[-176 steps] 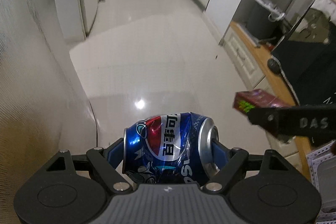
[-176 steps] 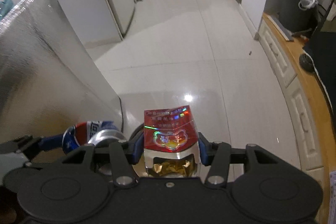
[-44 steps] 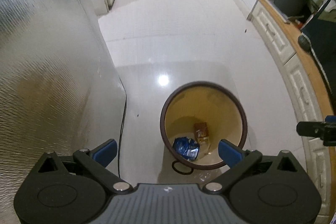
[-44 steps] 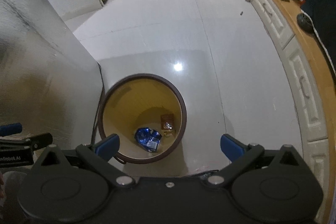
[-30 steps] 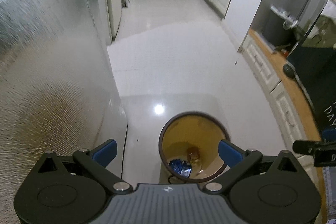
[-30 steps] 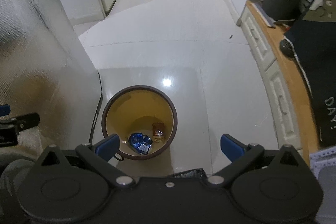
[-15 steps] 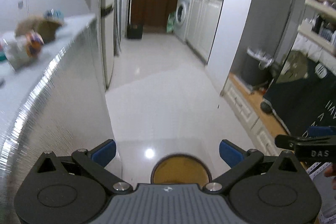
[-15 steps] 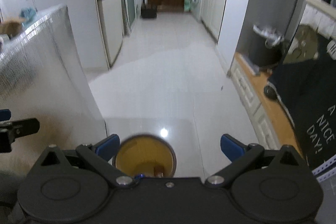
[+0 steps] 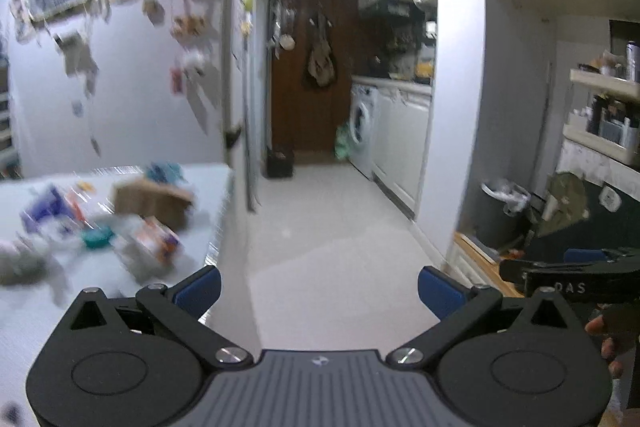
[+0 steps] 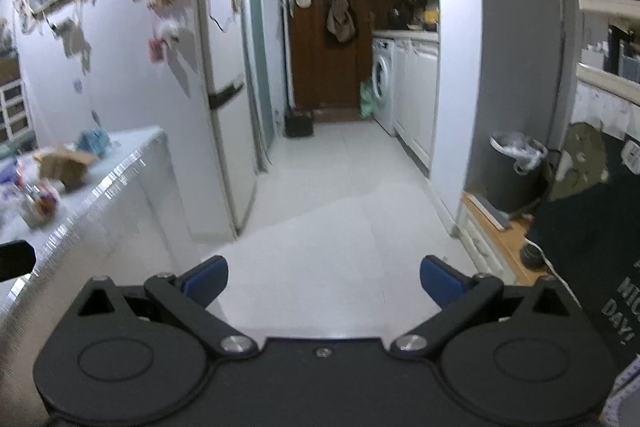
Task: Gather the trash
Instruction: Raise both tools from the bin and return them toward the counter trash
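Several blurred pieces of trash lie on the silver-topped table (image 9: 24, 311): a brown cardboard box (image 9: 150, 201), a small packet with orange print (image 9: 154, 241), a teal round item (image 9: 96, 238) and a purple-and-white wrapper (image 9: 44, 211), all at the left of both views. Both tools are held level, pointing down the hallway toward the wooden door (image 10: 328, 27) and washing machine (image 10: 383, 87). The left gripper (image 9: 318, 289) has its blue pads spread wide with nothing between them, its left pad over the table edge. The right gripper (image 10: 324, 281) is equally wide and empty, above the white floor (image 10: 340, 195). In the left wrist view, the right tool's black finger shows at the right edge, with fingertips (image 9: 600, 327) of the person's hand below.
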The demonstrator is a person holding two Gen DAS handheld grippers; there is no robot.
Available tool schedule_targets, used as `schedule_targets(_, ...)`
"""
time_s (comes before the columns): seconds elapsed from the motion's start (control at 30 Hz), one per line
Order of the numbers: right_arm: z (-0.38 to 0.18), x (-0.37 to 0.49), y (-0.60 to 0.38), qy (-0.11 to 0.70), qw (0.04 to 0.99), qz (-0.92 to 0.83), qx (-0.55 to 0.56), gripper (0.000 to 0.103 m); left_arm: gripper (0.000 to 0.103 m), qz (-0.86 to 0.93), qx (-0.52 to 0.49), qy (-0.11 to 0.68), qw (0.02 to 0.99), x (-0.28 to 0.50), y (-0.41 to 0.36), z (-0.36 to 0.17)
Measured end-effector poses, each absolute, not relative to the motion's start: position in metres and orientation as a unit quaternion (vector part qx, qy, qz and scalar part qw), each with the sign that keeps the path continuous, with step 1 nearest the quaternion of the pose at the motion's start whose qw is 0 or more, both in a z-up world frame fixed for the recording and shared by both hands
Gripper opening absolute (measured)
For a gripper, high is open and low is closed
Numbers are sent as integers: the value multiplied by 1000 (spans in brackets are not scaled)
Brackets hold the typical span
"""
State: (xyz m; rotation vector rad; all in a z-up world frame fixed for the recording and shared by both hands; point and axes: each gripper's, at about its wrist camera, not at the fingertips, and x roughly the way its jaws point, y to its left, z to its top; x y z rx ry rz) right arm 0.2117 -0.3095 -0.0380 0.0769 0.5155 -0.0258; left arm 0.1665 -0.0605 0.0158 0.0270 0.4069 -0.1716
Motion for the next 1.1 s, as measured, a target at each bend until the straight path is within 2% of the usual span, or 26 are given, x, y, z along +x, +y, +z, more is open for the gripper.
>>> schedule_targets(0.27, -22, 217, -273, 218, 974, 35, 43, 103, 103, -34, 28, 164, 986, 161, -3, 54)
schedule_targets(0.67, -19, 232, -215, 195, 975, 103, 21, 103, 103, 35, 44, 147, 987, 177, 98, 72)
schedule_targets(1.1, -15, 269, -147, 188, 967, 170, -7, 103, 103, 49, 25, 222, 973, 260, 187, 41)
